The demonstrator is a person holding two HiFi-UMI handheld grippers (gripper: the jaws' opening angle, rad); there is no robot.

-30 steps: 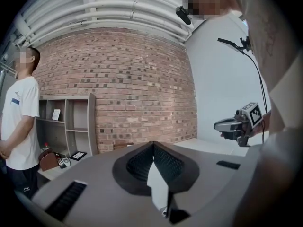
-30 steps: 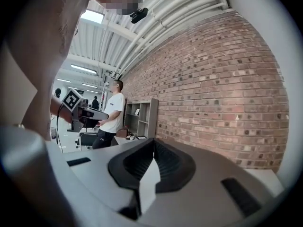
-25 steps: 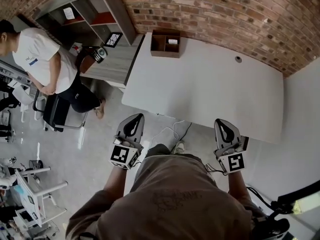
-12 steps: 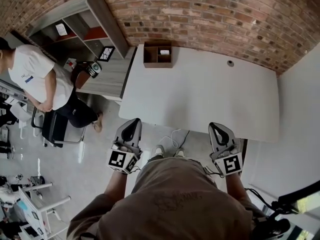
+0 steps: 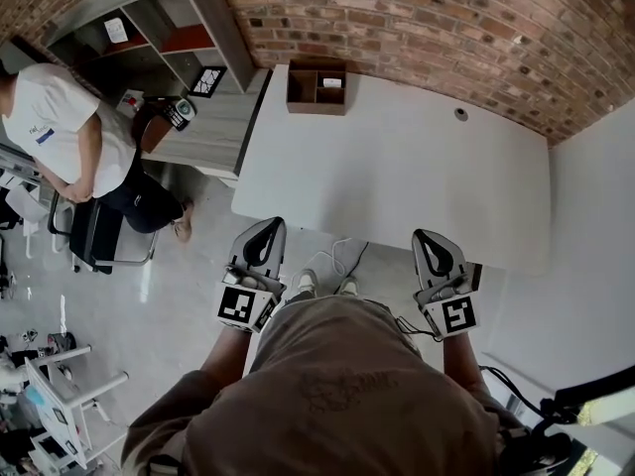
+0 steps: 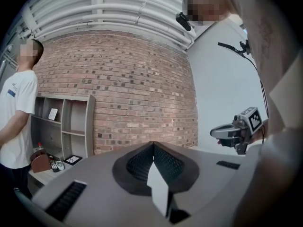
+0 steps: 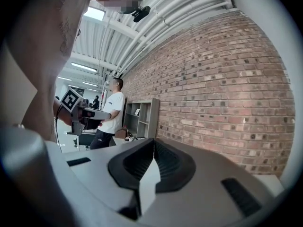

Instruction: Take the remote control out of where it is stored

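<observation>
In the head view the box (image 5: 316, 108) stands at the far left corner of the white worktop (image 5: 397, 167). A small pale thing in its right compartment is probably the remote (image 5: 331, 82); it is too small to be sure. The left gripper (image 5: 270, 228) and the right gripper (image 5: 429, 236) are held level at the near edge, well apart from the box.

In the left gripper view the jaws are pressed together with nothing between them, and they point at a brick wall (image 6: 142, 89).

In the right gripper view the jaws are also closed and empty.

The remote should be light, stiff and smooth, so it may slip. A hold across its narrow sides, at the end that rises from the compartment, seems the best.

Compared with a second ago, both grippers have come slightly nearer to the near edge. The jaws are closed as before, and the box is untouched.
</observation>
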